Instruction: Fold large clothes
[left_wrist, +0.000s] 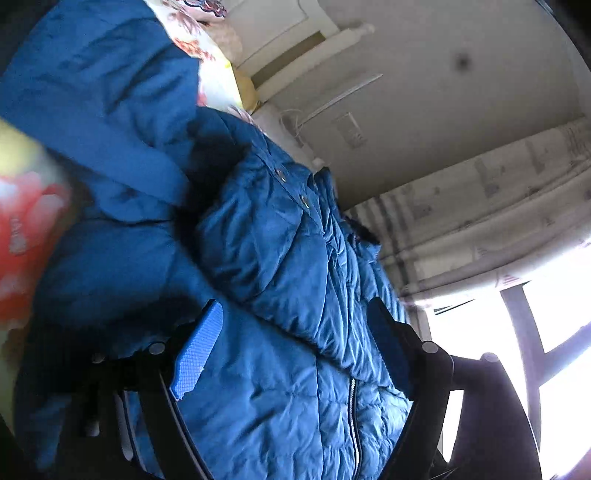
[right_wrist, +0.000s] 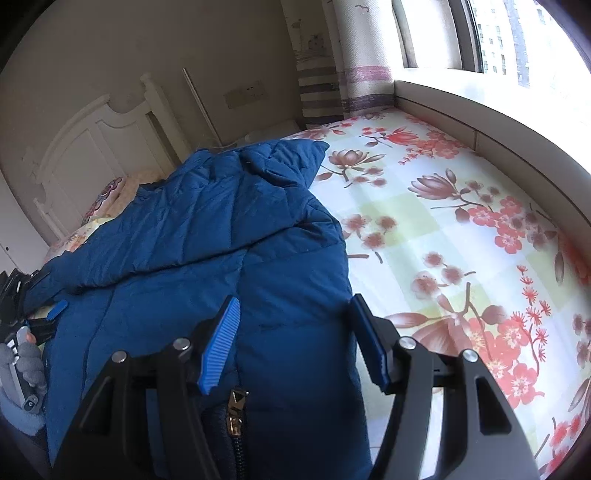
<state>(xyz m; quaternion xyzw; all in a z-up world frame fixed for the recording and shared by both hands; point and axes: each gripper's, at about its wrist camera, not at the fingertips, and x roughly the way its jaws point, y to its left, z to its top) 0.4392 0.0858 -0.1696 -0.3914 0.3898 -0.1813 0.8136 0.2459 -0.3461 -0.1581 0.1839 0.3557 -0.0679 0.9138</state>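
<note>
A large blue quilted jacket (right_wrist: 221, 236) lies on a bed with a floral sheet (right_wrist: 461, 229). In the right wrist view its hood points away and its zipper pull (right_wrist: 236, 410) sits just under my right gripper (right_wrist: 291, 325), which is open with the jacket's lower front between its blue pads. In the left wrist view the same jacket (left_wrist: 280, 258) fills the frame, its snaps and zipper visible. My left gripper (left_wrist: 295, 332) is open over the quilted front. It also shows at the far left of the right wrist view (right_wrist: 55, 310).
A white headboard (right_wrist: 96, 147) and pillow (right_wrist: 107, 199) stand at the bed's head. A curtain (right_wrist: 354, 59) and window ledge (right_wrist: 480, 122) run along the far side. The wall has a socket plate (right_wrist: 245, 94). Bare sheet lies right of the jacket.
</note>
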